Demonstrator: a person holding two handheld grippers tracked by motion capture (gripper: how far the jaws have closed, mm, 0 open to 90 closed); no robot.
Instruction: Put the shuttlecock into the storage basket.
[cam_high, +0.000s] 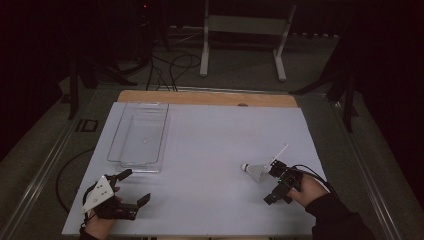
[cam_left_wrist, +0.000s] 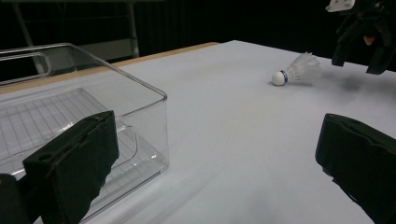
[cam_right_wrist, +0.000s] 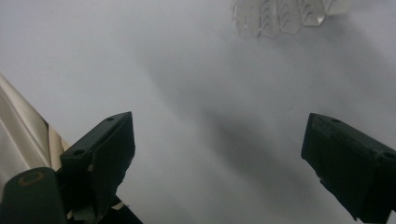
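right gripper (cam_high: 274, 186): jaws wide apart, holding nothing, just above the surface (cam_high: 210, 150) | shuttlecock (cam_high: 256, 171): lying on its side just ahead of the right gripper, not touching it | left gripper (cam_high: 135, 186): jaws wide apart, holding nothing | clear bin (cam_high: 140, 132): just ahead of the left gripper

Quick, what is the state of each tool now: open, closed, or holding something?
Left tool: open, holding nothing, near the clear bin.
Right tool: open, holding nothing, beside the shuttlecock.
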